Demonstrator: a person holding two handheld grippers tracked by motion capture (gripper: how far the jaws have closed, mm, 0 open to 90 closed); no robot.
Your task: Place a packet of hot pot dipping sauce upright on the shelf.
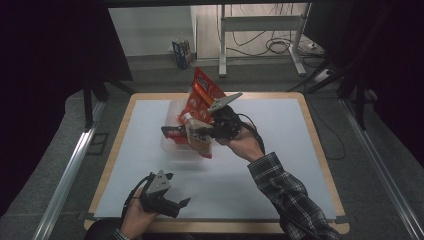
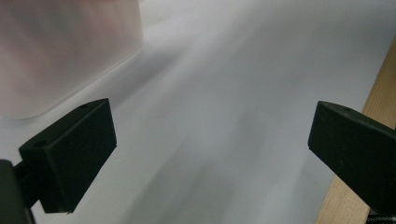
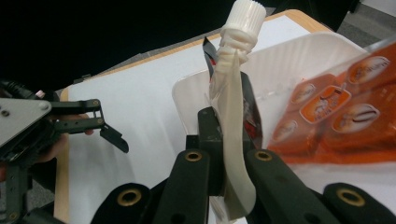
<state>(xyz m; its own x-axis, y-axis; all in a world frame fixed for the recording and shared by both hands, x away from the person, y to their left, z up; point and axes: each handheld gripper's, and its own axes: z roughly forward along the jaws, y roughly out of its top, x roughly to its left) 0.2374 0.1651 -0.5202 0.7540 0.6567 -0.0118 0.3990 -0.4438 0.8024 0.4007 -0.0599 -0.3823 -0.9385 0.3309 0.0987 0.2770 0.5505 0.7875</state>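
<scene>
My right gripper (image 1: pixel 192 131) is shut on a cream spout pouch (image 1: pixel 199 139) and holds it over a clear plastic tub (image 1: pixel 170 148) at mid-table. In the right gripper view the pouch (image 3: pixel 233 140) is pinched flat between the jaws, its white screw cap (image 3: pixel 243 17) pointing up. An orange snack bag (image 1: pixel 201 91) leans up out of the tub; the same bag (image 3: pixel 345 116) lies at the right of that view. My left gripper (image 1: pixel 179 190) rests near the front edge, open with nothing in it. Its pads (image 2: pixel 74 154) stand wide apart.
The table has a white mat (image 1: pixel 280 150) and a wooden rim (image 1: pixel 320 150). The tub's cloudy wall (image 2: pixel 60 56) is just ahead-left of the left jaws, and the wooden edge (image 2: pixel 376 93) is at their right. A small blue carton (image 1: pixel 182 52) stands on the floor beyond.
</scene>
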